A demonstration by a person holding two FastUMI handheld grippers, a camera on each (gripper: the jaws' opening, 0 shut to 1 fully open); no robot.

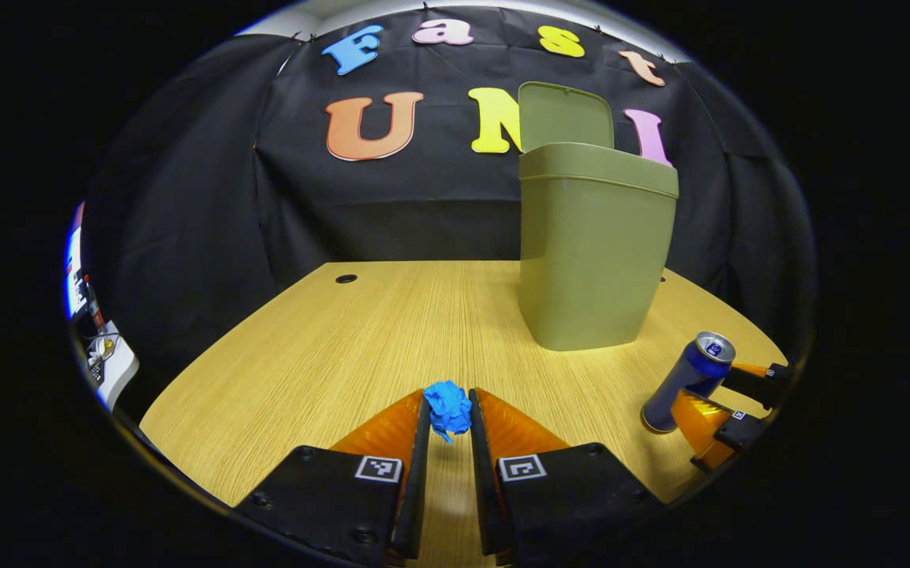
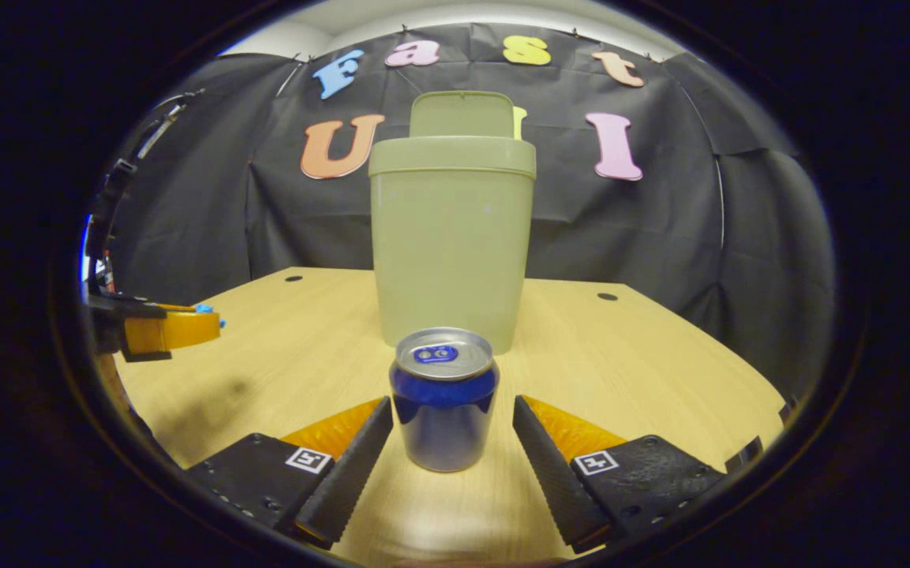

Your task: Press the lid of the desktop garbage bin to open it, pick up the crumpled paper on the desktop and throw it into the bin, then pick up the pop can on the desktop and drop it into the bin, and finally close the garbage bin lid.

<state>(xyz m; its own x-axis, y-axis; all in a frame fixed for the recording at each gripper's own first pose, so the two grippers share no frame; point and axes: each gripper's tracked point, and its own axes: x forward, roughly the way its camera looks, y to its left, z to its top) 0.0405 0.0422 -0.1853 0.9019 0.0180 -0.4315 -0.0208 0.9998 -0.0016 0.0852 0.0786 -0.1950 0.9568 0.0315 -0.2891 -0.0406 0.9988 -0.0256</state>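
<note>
While the bin (image 1: 593,252) stands on the desk (image 1: 344,355) with lid (image 1: 565,114) up, the left gripper (image 1: 449,414) pinches the paper (image 1: 448,409); the right gripper (image 2: 447,430) gapes wide around the upright can (image 2: 444,398), not touching.

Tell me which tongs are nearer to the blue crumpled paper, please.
Left. The left tongs hold the crumpled paper between their tips; the right tongs are off to the side, open around the pop can.
</note>
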